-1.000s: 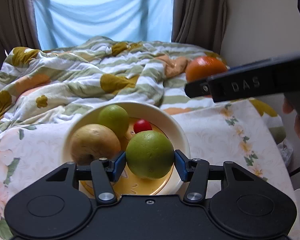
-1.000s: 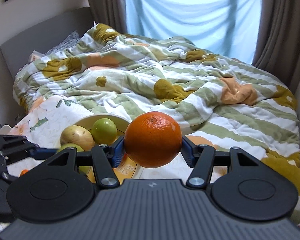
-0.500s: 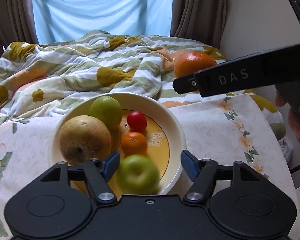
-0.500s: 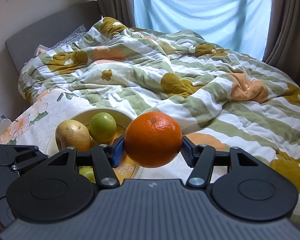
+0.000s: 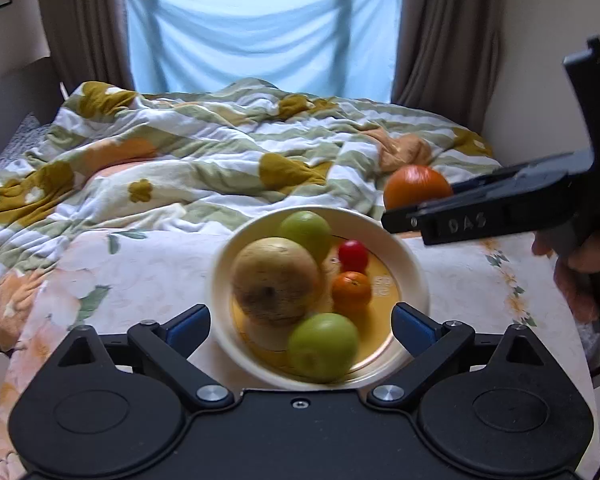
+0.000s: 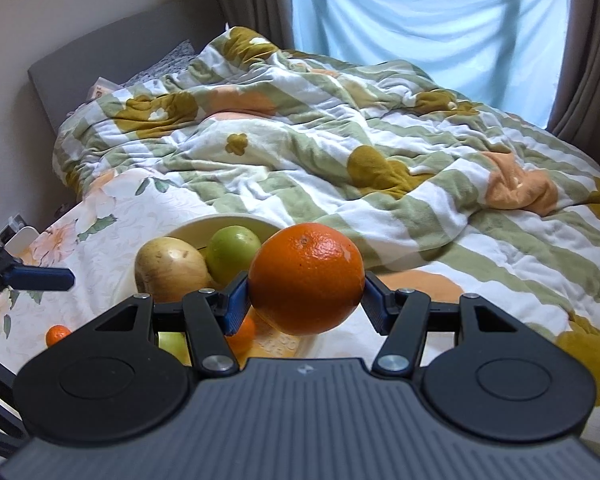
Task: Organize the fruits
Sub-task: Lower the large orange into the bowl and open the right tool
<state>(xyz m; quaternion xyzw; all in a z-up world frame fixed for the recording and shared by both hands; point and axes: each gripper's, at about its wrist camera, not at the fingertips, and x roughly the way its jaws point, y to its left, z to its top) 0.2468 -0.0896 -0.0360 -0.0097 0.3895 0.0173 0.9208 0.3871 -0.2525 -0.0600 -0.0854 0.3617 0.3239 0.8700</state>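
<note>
L gripper (image 5: 300, 326): jaws spread wide, just been opening, nothing pinched; the near green apple (image 5: 323, 347) lies free in the bowl (image 5: 414, 268) between and below the blue pads. Bowl sits on the floral-cloth worktop (image 5: 140, 276), w/ a big tan pear (image 5: 275, 281) at left, a 2nd green apple (image 5: 306, 230) at the far side, a red cherry tomato (image 5: 353, 255) and a small mandarin (image 5: 351, 291) toward the right. R gripper (image 6: 305, 297): jaws pinching a large orange (image 6: 306, 278), held in the air at the bowl's far-right edge. Another small mandarin (image 6: 57, 335) lies on the worktop left of the bowl. Rumpled striped duvet (image 5: 204, 152) on the bed beyond.
</note>
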